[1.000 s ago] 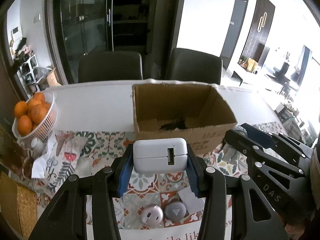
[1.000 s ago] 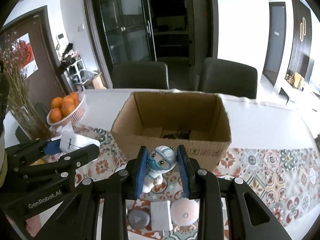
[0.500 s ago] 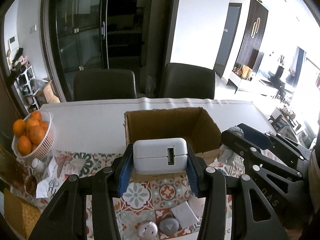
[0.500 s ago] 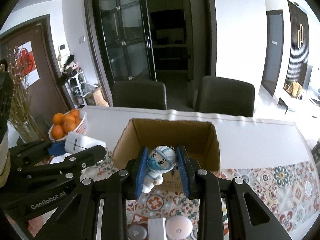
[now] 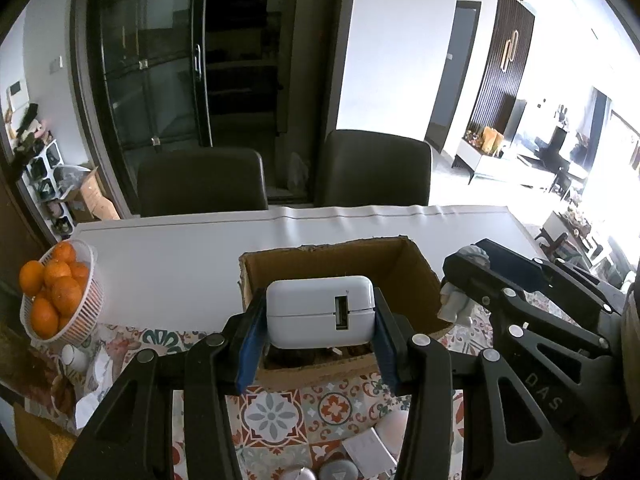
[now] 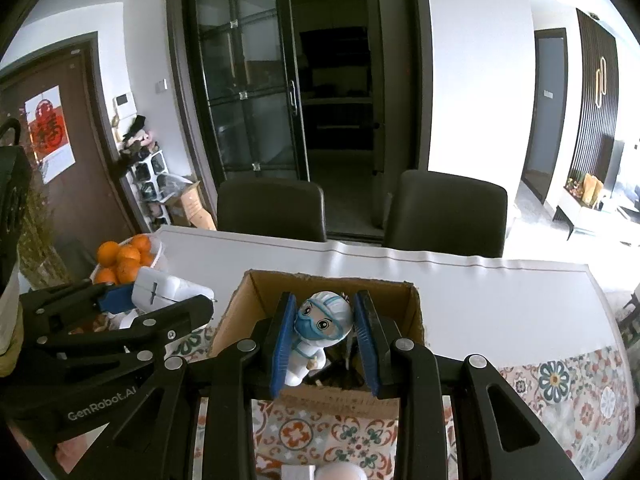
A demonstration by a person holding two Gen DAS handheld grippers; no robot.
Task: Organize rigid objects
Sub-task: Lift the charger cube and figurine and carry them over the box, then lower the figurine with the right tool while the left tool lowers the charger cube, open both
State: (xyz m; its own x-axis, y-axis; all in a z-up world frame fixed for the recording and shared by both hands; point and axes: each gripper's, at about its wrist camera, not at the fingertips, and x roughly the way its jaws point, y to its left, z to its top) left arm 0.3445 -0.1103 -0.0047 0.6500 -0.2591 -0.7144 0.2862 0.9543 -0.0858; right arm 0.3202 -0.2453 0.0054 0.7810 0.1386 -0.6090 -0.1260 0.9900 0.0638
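White charger (image 5: 320,310) clamped in left gripper (image 5: 316,344), toy figure (image 6: 320,328) clamped in right gripper (image 6: 325,344), both carried in front of cardboard box (image 5: 416,276); next probably: centre over opening, then release without clipping rim.

The left wrist camera sits just behind its own fingers, angled down across the table (image 5: 168,264) toward its far edge and the two chairs. The right wrist camera looks the same way from beside it, nearer the table's right edge. Both views share the open cardboard box (image 5: 416,280) (image 6: 236,312), close ahead, the basket of oranges (image 5: 76,320) (image 6: 124,260) at the left edge, and each other's gripper.
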